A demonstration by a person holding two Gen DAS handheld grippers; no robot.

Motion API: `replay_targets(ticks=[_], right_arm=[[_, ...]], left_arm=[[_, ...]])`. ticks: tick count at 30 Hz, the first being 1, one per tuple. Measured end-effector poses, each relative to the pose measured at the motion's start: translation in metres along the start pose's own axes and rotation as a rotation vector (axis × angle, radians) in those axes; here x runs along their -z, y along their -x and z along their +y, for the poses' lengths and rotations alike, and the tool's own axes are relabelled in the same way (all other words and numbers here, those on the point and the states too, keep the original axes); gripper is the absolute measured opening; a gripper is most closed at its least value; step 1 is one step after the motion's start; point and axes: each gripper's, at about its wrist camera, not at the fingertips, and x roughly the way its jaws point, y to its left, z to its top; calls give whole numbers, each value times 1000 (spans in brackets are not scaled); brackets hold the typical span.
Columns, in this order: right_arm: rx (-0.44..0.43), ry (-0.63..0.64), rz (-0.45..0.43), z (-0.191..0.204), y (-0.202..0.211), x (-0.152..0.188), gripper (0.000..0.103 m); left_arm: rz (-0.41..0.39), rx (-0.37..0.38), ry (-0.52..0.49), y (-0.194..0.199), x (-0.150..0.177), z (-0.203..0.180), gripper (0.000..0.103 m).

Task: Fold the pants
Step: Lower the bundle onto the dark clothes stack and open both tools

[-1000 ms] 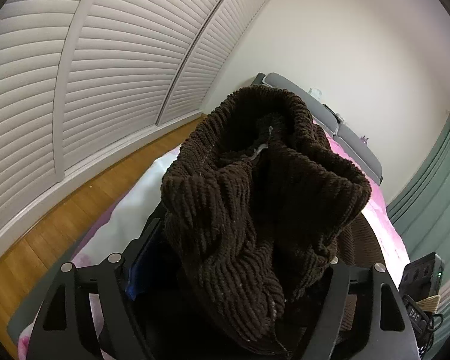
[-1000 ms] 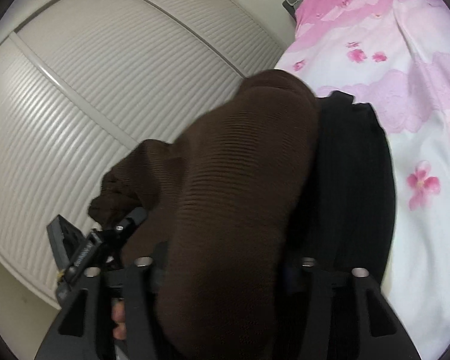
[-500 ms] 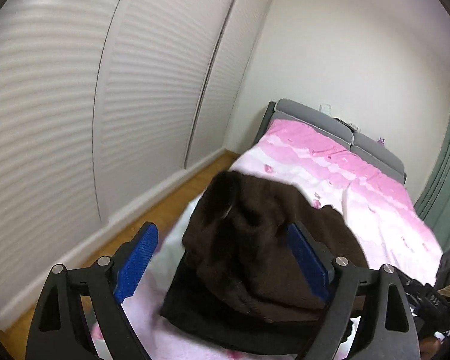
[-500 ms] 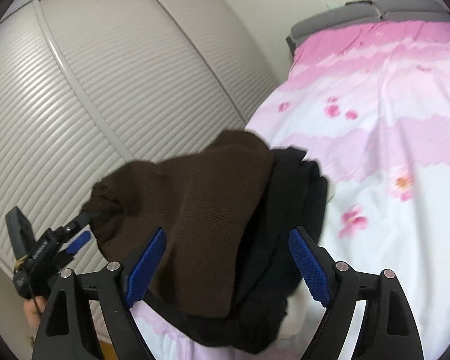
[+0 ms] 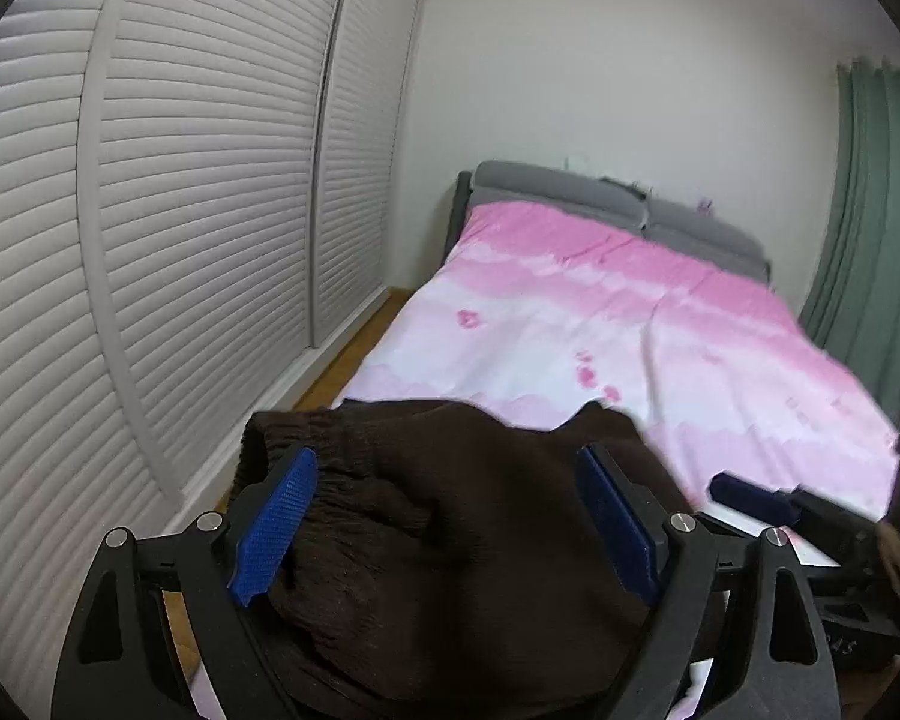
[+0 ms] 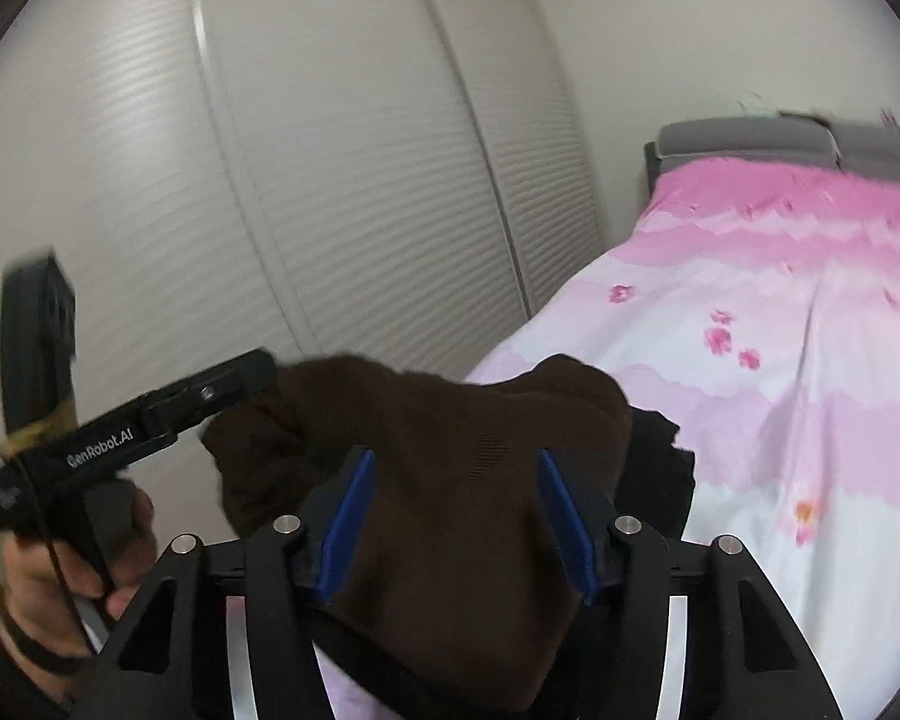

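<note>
The dark brown knit pants lie bunched in a folded heap at the near corner of the pink bed. My left gripper hovers above them, open, its blue pads clear of the cloth. My right gripper hangs over the same heap; its jaws are closing, with the pants showing below between them and the pads not pressing on the fabric. In the right wrist view, a hand holds the left gripper at the heap's left edge. The right gripper shows low right in the left wrist view.
A black garment pokes out from under the brown heap. White louvred closet doors run along the left, with a strip of wooden floor beside the bed. A grey headboard and green curtain stand at the far end.
A second ago both grippers held the bunched pants up close. They have let go, risen and drawn back, and the pants now rest on the bed; the right jaws have since narrowed.
</note>
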Motion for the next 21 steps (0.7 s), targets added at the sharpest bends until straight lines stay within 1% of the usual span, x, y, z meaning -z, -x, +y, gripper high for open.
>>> replay_targets(ticks=[2,5,6,7,8,10,12,14,16,18,20,21], right_arm=[[33,55,23,5,-14,3,57],[57,67,75,1,-36,12,57],[64,65,89,-2,-42,16,57],[69,65,98,-4,-46,19,57],[80,66,109,-6,-50,22,57],[84,53,137,-14,-59,30,55],[74,37,159,-19,-66,36,55],[89,65,162,-16,-70,38,55],[79,70,152,-13,-65,36,56],[64,57,129,-11,-54,30,59],[77,47,88,-11,-38,24,74],[85,45,59,-11,-27,22,78]], left_arm=[[21,-49,4,-8,5,3,88],[52,-126,23,-21,15,15,88],[93,-119,54,-31,20,23,88],[113,-106,74,-37,26,29,88],[115,-113,72,-41,31,32,88],[105,-142,47,-46,42,30,88],[107,-150,62,-50,45,34,89],[101,-151,88,-48,44,37,89],[79,-142,91,-38,38,33,89],[52,-135,73,-20,34,26,88],[32,-140,69,-1,30,21,88],[18,-143,71,12,30,17,88]])
